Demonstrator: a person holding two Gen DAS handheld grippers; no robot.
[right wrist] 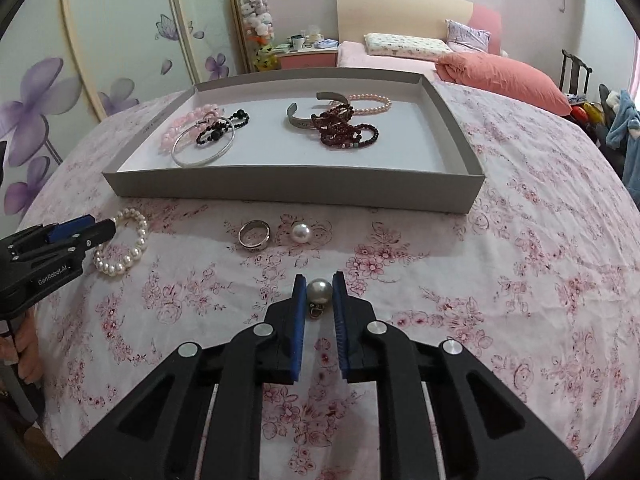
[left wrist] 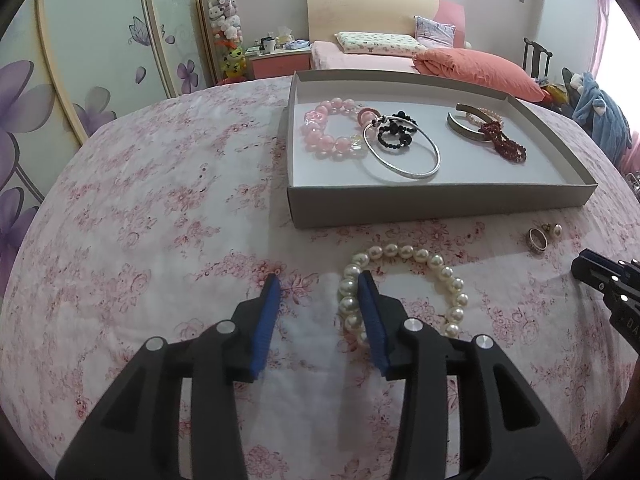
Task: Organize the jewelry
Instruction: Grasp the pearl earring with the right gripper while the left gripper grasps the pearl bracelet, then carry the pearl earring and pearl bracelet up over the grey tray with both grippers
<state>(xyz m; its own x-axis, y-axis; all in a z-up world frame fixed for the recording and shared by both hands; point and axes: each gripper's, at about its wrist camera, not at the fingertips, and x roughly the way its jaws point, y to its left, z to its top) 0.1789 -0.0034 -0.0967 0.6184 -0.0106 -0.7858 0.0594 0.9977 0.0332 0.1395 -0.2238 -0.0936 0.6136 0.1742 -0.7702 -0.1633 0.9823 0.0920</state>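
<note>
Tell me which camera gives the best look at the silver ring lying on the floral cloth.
The right wrist view. The silver ring lies there near the frame's centre, large and unblocked, beside a pearl earring, in front of the grey tray. In the left wrist view the ring is small, off toward the right edge and distorted.

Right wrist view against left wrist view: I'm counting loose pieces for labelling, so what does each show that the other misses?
Only the right wrist view shows the grey pearl earring between the right tongs, and the dark red bracelets' full spread. Only the left wrist view shows the open left tongs straddling one side of the pearl bracelet. Both show the tray, silver ring and white pearl earring.
</note>
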